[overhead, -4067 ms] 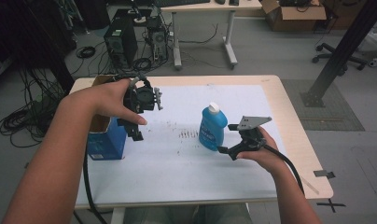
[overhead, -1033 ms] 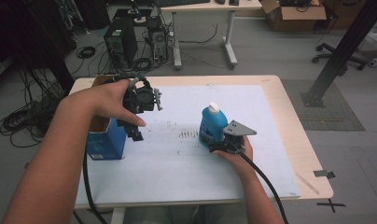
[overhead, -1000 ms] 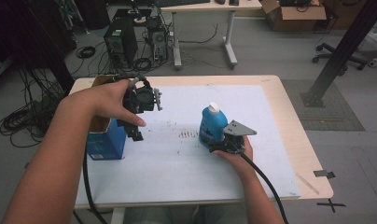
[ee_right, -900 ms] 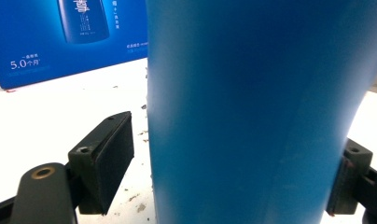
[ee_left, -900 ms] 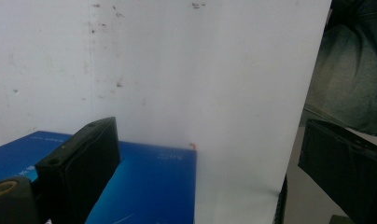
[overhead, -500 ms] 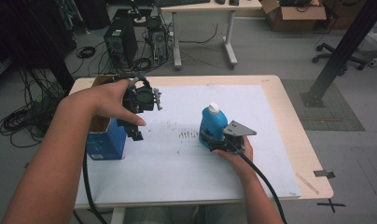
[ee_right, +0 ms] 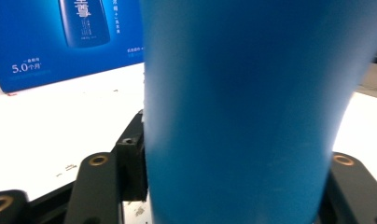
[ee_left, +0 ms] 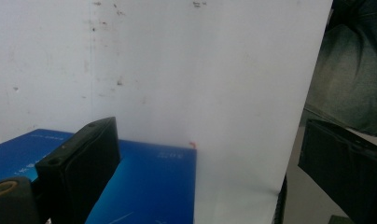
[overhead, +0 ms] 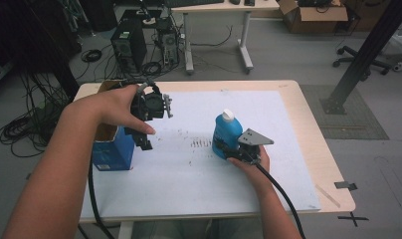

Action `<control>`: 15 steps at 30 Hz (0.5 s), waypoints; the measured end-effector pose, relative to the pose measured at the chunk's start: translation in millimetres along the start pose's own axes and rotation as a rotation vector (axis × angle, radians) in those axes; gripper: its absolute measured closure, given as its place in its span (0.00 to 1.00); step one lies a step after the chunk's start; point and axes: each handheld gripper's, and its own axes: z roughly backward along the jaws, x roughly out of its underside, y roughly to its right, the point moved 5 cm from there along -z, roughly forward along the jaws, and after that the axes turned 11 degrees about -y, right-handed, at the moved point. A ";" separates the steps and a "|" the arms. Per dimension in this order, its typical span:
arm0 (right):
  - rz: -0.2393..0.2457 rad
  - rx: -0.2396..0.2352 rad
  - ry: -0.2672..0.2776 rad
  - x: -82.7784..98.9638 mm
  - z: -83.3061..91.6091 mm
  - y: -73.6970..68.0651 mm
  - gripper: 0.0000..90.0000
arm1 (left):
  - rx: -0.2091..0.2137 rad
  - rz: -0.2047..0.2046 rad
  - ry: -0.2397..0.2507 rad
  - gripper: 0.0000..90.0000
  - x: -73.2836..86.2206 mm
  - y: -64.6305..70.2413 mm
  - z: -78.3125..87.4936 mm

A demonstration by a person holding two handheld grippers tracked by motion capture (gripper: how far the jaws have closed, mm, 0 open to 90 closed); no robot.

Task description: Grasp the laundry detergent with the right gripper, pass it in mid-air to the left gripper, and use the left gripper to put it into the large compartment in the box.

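Note:
A blue bottle (overhead: 226, 133) with a white cap stands upright mid-table on the white sheet (overhead: 189, 174). My right gripper (overhead: 228, 152) reaches in from the right at its base. Its jaws have just been closing, with the bottle (ee_right: 242, 93) between them, and the fingers (ee_right: 133, 163) now press on its sides. My left gripper (overhead: 144, 143) hangs above the sheet, pointing down beside an open-topped blue box (overhead: 112, 152). Its jaws (ee_left: 214, 163) stand wide open with nothing between them; the box (ee_left: 149, 186) lies below.
The wooden table edge (overhead: 318, 149) runs along the right, with black tape marks (overhead: 346, 185) near its corner. Beyond the table stand computer towers (overhead: 129, 47), floor cables, another desk (overhead: 219, 10) and a black post (overhead: 368, 50).
Since the oldest frame my right gripper has moved left from open table up to the bottle's base. Over the last second both hands keep still. The left gripper looks unchanged.

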 end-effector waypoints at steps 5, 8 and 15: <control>-0.006 -0.008 0.005 0.3 0.0 0.4 0.49 | 0.000 0.001 0.002 0.06 -0.4 -0.2 0.2; -0.010 -0.016 0.008 0.4 0.2 0.9 0.50 | -0.001 0.000 0.005 0.06 -1.1 -0.2 0.2; 0.002 -0.030 0.017 -3.8 2.4 1.3 0.51 | -0.002 -0.001 0.003 0.06 -1.0 1.0 1.2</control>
